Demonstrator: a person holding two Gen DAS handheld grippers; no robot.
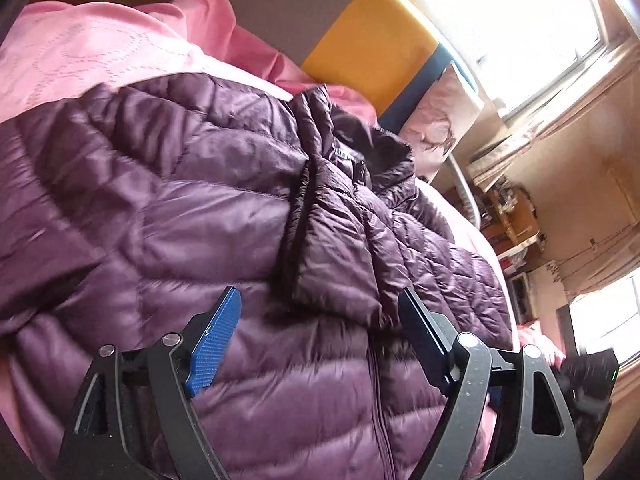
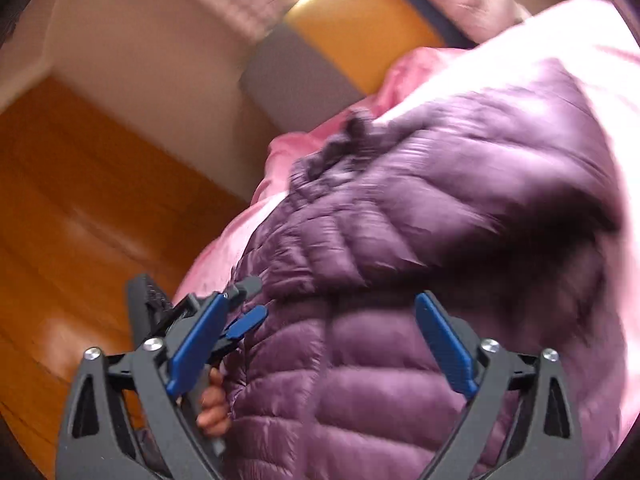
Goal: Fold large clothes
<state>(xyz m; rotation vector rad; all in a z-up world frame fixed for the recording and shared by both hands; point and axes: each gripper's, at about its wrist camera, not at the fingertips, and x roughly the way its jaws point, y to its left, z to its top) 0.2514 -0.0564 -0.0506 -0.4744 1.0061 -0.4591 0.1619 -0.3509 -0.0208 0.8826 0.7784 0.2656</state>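
On the pink bed (image 1: pixel 100 52) lies the purple jacket (image 1: pixel 224 200), partly folded. Both the left gripper (image 1: pixel 320 312) and right gripper (image 2: pixel 324 312) are released, empty. Next probably: grasp the sleeve at 12 o'clock.

Before you lies a pink quilted bedspread (image 1: pixel 80 48), stitched in looping dotted lines, covering the bed. Beyond it stands a padded headboard panel in yellow (image 1: pixel 368 40) beside a grey panel (image 1: pixel 288 12). A bright window (image 1: pixel 516 28) fills the upper right, with a cluttered shelf (image 1: pixel 508 216) below it. To your left, an orange wooden floor (image 2: pixel 80 208) meets a pale wall (image 2: pixel 152 52).
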